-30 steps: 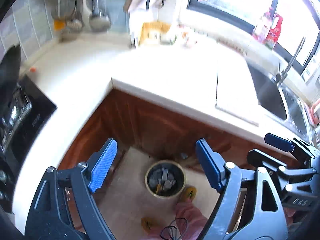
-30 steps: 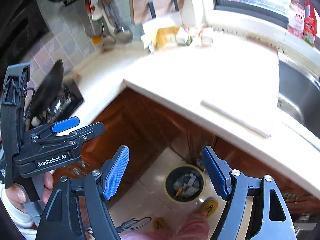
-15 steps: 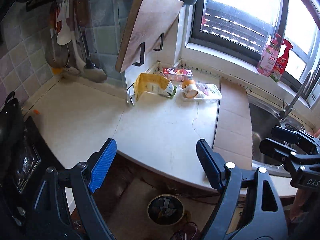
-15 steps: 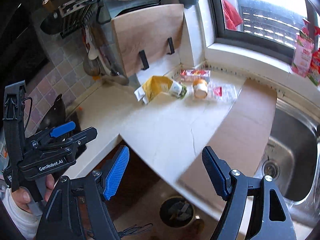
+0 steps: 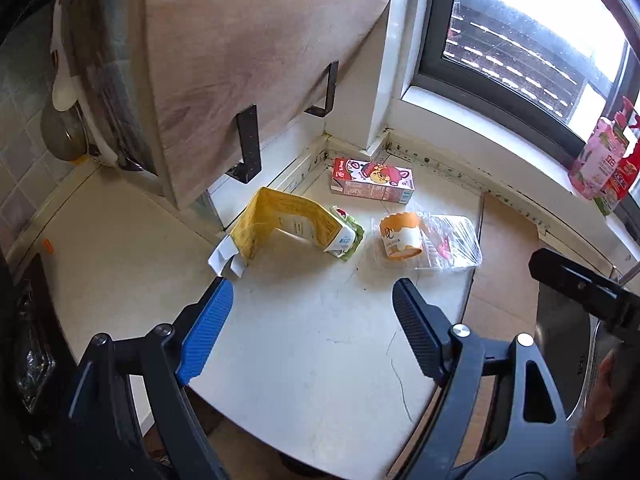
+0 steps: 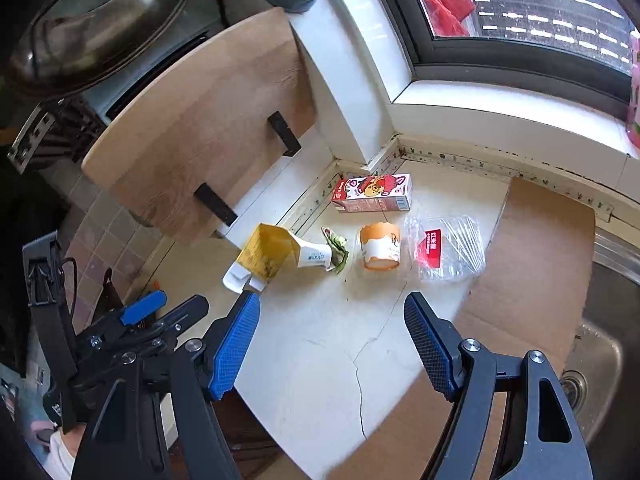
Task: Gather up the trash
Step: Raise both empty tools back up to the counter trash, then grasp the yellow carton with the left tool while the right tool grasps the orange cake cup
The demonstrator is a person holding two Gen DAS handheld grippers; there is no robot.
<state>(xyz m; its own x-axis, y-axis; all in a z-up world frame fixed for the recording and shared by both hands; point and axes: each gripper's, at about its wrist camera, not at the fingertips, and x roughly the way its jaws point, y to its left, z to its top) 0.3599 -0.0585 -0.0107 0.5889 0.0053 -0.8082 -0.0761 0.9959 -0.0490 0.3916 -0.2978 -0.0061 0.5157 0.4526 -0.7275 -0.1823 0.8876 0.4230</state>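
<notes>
Seeing both our grippers, left gripper (image 5: 308,320) and right gripper (image 6: 332,320), wide open, holding nothing. Green scrap (image 6: 336,252) half hidden behind yellow carton (image 6: 276,256); can't tell what.

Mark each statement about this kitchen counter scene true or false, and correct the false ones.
1. The orange-and-white paper cup stands upright. False: it lies on its side.
2. The red-and-pink cartoon drink carton lies near the counter's back corner. True.
3. The left claw grips the torn yellow carton. False: its fingers are open and empty.
4. The clear plastic tray with a red label lies beside the paper cup. True.
5. The right claw is shut. False: it is open and holds nothing.
</notes>
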